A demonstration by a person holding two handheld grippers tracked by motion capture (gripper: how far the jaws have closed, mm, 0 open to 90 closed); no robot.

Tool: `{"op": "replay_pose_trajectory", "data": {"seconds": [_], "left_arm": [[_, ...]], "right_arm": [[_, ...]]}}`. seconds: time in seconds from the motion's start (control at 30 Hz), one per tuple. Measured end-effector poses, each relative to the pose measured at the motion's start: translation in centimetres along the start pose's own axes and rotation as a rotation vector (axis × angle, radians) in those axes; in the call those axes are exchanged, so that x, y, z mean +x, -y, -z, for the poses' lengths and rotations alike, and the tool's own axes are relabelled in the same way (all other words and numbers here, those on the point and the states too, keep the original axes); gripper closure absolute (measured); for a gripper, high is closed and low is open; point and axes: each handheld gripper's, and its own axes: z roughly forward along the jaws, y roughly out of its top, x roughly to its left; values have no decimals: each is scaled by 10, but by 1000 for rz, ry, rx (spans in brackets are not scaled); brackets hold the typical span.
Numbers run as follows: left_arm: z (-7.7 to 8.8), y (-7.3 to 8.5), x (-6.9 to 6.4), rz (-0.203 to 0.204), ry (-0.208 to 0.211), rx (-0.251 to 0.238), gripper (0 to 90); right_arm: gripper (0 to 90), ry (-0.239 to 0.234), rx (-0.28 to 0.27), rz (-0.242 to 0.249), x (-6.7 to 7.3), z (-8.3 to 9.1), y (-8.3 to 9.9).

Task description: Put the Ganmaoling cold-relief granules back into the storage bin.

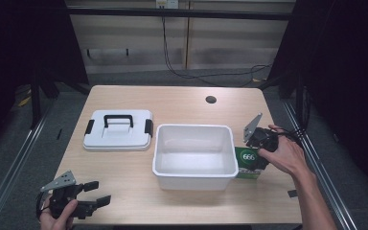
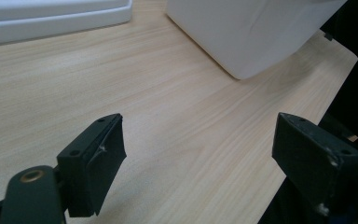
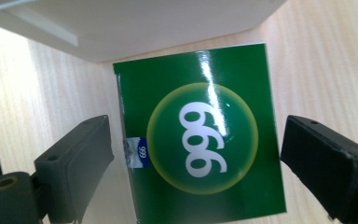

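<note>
Both tools black: left tool (image 1: 98,192), right tool (image 1: 256,154); grey three-cornered plates, brass screws, bare forearms

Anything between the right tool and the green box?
Nothing visible. The right tool hangs open just over the green box, one jaw on each side of it and the gaps bare. The box lies on the table close against the white bin, by its right wall.
</note>
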Motion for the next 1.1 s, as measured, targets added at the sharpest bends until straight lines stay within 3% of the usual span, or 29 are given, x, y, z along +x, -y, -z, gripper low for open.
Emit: {"op": "replay_pose_trajectory", "data": {"seconds": [0.07, 0.53, 1.1], "left_arm": [[0, 0, 0, 0, 0, 0, 170], [0, 0, 1, 2, 0, 0, 170], [1, 0, 1, 1, -1, 0, 170]], "right_arm": [[81, -3, 26, -7, 1, -2, -1], [119, 7, 122, 67, -2, -15, -9], [143, 25, 217, 67, 1, -18, -16]]}}
